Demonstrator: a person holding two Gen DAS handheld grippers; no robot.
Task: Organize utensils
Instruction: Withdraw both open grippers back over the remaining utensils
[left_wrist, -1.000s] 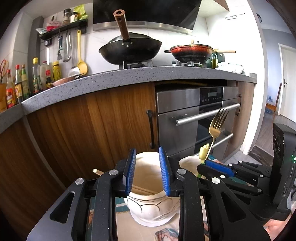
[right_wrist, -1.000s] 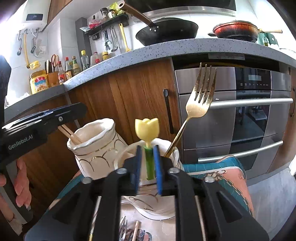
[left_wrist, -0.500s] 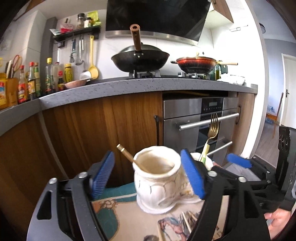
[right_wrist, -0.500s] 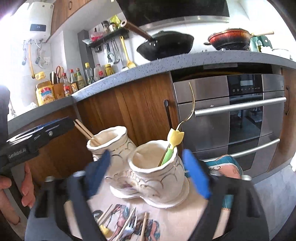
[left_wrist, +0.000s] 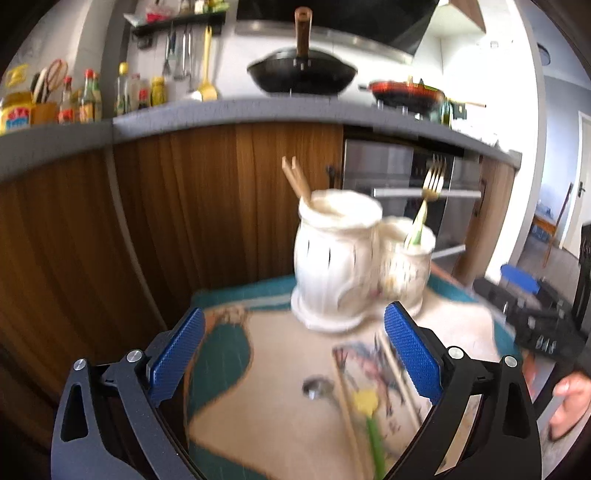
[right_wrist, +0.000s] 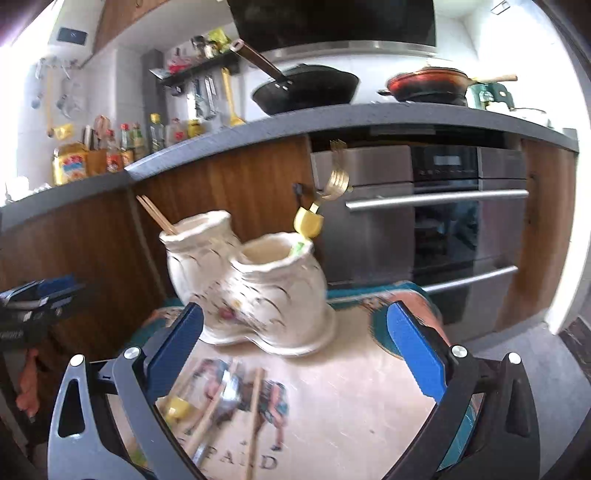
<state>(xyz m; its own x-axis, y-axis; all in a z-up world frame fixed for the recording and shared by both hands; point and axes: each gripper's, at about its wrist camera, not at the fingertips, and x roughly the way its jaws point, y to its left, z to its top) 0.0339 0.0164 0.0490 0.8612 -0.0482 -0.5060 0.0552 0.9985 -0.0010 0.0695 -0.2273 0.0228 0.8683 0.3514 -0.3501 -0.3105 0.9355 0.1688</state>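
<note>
Two joined white ceramic holders (right_wrist: 251, 288) stand on the patterned table mat (right_wrist: 354, 398): the taller pot (left_wrist: 338, 258) carries a pair of wooden chopsticks (left_wrist: 295, 181), and the lower pot (right_wrist: 275, 284) carries a gold fork (right_wrist: 334, 177) and a utensil with a yellow tulip-shaped top (right_wrist: 308, 223). Both the left gripper (left_wrist: 295, 354) and the right gripper (right_wrist: 295, 350) hang with their blue pads spread wide and nothing between them, a little back from the holders. Loose on the mat near the grippers lie more chopsticks (right_wrist: 255, 417), a spoon (left_wrist: 317, 387) and another yellow-tipped utensil (left_wrist: 369, 421), all blurred.
</note>
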